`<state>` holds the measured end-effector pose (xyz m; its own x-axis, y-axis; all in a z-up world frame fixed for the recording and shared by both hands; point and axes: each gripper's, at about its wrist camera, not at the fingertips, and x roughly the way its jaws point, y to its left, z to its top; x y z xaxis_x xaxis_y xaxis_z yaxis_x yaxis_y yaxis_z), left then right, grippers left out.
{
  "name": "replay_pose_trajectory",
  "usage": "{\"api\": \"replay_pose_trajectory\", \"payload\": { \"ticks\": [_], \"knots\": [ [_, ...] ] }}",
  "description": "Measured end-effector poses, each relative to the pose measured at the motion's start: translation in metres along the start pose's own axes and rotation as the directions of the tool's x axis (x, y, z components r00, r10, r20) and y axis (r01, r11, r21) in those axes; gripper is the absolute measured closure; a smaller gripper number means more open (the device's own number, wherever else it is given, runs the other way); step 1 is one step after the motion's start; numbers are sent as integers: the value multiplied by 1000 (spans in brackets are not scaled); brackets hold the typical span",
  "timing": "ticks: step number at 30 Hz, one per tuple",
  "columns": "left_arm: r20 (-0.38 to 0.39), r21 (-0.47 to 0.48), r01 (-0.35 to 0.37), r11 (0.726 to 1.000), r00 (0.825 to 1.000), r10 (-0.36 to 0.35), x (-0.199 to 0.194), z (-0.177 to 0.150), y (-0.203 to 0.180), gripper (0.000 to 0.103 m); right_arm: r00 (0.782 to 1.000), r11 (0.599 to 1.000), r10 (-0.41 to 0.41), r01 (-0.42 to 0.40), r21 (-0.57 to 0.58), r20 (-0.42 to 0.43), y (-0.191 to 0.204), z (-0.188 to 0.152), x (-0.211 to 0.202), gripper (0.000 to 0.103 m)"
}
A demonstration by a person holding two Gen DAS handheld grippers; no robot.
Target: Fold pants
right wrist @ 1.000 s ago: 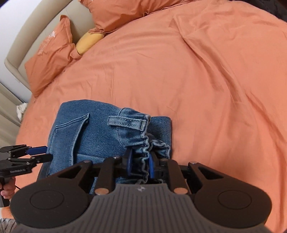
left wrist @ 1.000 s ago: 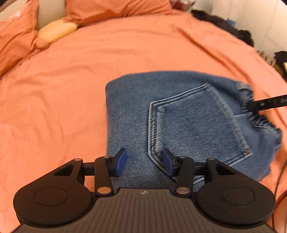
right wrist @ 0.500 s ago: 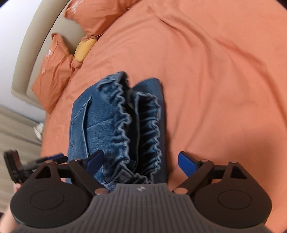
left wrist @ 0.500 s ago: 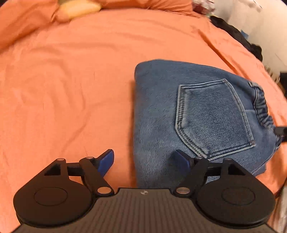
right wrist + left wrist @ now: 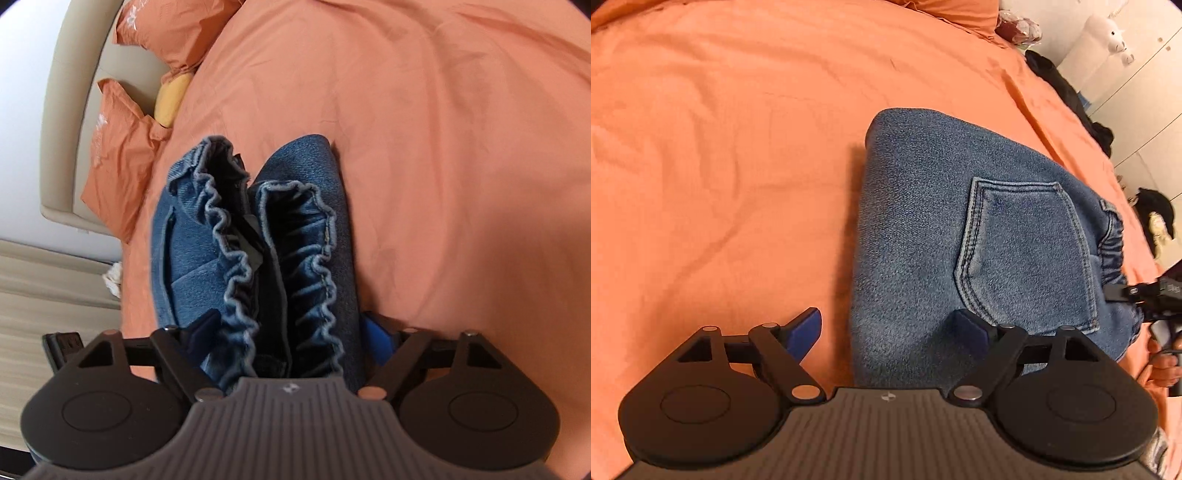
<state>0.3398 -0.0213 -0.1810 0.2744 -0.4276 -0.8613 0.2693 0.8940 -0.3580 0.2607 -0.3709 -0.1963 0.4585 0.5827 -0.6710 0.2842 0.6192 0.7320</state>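
Note:
Folded blue jeans (image 5: 923, 229) lie on the orange bed sheet (image 5: 720, 166), back pocket up. My left gripper (image 5: 888, 332) stands wide open astride the jeans' near left edge, with one finger over the sheet and the other over the denim, gripping nothing. In the right wrist view the elastic waistband end of the jeans (image 5: 266, 258) faces me. My right gripper (image 5: 288, 336) straddles that stack. Its jaws are closing with the denim between them, and the pads are at its sides, not clearly pressing. The right gripper (image 5: 1145, 295) also shows at the left wrist view's right edge.
Orange pillows (image 5: 122, 147) and a yellow cushion (image 5: 170, 96) lie against a beige headboard (image 5: 62, 110). Dark clothes (image 5: 1067, 88) lie along the bed's far right edge, beside white cupboards (image 5: 1137, 110). A hand (image 5: 1163, 365) holds the right gripper.
My right gripper let go of the waistband, rolled and sank to straddle the waistband end. My left gripper opened wide and slid left to the jeans' edge.

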Motion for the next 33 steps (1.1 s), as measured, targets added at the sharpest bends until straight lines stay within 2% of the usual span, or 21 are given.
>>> {"api": "replay_pose_trajectory", "payload": {
  "ticks": [2, 4, 5, 6, 7, 9, 11, 14, 18, 23, 26, 30, 33],
  "knots": [
    [-3, -10, 35, 999, 999, -35, 4, 2, 6, 7, 1000, 1000, -3, 3, -7, 3, 2, 3, 4, 33],
    [-8, -60, 93, 994, 996, -93, 11, 3, 15, 8, 1000, 1000, -6, 7, -24, 2, 4, 4, 5, 37],
    [-11, -95, 125, 988, 992, -126, 15, 2, 20, 17, 1000, 999, -9, 9, -40, 5, 5, 3, 2, 41],
    [-8, -123, 165, 978, 986, -168, 17, 0, 24, 36, 1000, 999, -12, 13, -53, 10, 7, 1, 0, 44],
    [4, -139, 192, 971, 981, -194, 18, 0, 26, 37, 1000, 998, -19, 20, -63, 14, 12, 1, 0, 46],
    [36, -107, 207, 972, 978, -205, 13, -4, 23, 54, 999, 996, -31, 33, -84, 23, 20, -1, -3, 51],
    [58, -73, 204, 976, 978, -200, 6, -7, 19, 61, 999, 994, -36, 39, -107, 29, 28, -2, -6, 56],
    [90, -81, 216, 973, 974, -209, -6, -9, 18, 69, 998, 990, -34, 40, -139, 43, 45, -5, -14, 61],
    [122, -51, 214, 975, 971, -207, -34, -12, 20, 71, 998, 978, -40, 50, -202, 54, 78, -12, -25, 63],
    [175, -50, 191, 980, 968, -180, -93, -14, 45, 72, 999, 963, 14, -1, -269, 45, 137, -23, -15, 63],
    [210, -49, 139, 989, 970, -126, -137, -16, 64, 72, 998, 953, 64, -53, -298, 26, 177, -33, 7, 63],
    [232, -37, 32, 999, 973, -22, -198, -25, 93, 71, 991, 935, 132, -132, -330, -23, 229, -53, 47, 63],
    [232, -68, -29, 997, 972, 44, -233, -36, 118, 71, 982, 925, 175, -190, -329, -74, 261, -70, 85, 64]
  ]
}}
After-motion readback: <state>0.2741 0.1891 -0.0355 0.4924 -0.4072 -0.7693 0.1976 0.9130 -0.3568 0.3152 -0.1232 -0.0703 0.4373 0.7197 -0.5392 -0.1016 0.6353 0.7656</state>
